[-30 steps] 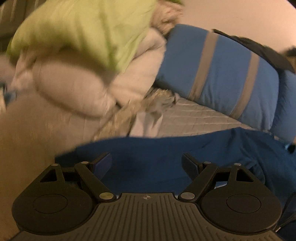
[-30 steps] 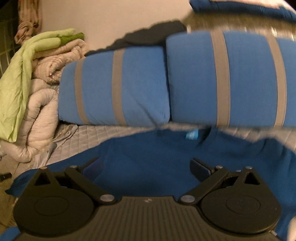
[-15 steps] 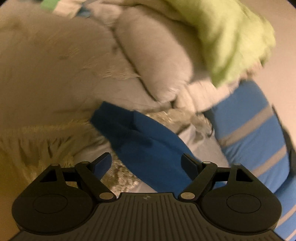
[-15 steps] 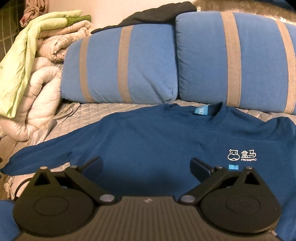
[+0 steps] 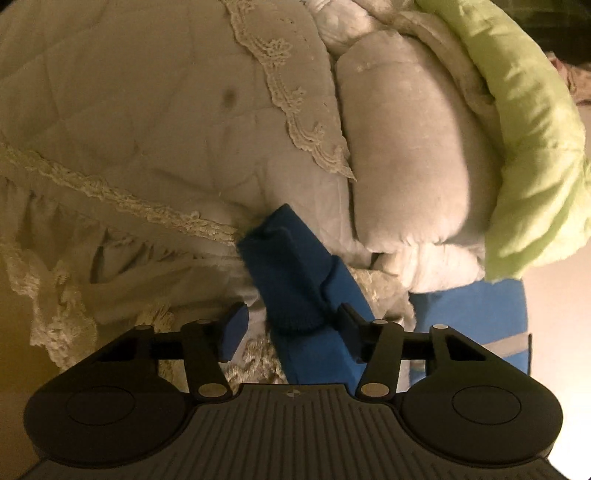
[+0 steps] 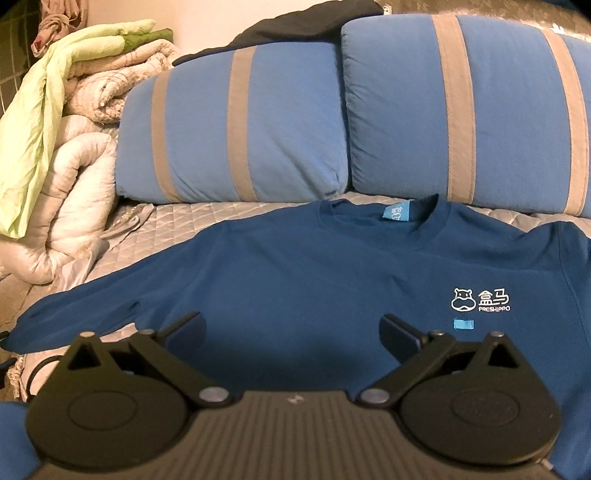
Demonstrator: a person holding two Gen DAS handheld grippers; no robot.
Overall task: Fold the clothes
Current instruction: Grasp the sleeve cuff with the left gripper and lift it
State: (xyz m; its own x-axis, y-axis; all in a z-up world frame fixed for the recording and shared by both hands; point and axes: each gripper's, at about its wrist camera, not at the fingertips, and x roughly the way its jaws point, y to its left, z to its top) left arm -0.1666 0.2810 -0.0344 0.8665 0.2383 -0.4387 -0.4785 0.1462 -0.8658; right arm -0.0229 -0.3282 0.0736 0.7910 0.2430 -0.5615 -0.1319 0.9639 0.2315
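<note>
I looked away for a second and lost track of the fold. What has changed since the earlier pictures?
The left gripper swung away from the shirt body to the sleeve cuff, which now lies between its open fingers, not yet clamped. The right gripper drew back slightly, so the whole blue sweatshirt shows. The sweatshirt stayed flat on the bed, pillows and bedding pile unmoved; both grippers stayed open.

- Left gripper [image 5: 290, 330] body is covering the sleeve [image 5: 295, 280] below the cuff.
- Sweatshirt [image 6: 332, 266] is running off the right edge; its hem is sitting hidden under the right gripper [image 6: 291, 332].
- Green blanket [image 5: 532, 155] is blurring at the right.
- Dark garment [image 6: 295, 22] is getting cut off by the top edge, type unreadable.
- Collar tag [image 6: 397, 212] print is coming out too small to read.
</note>
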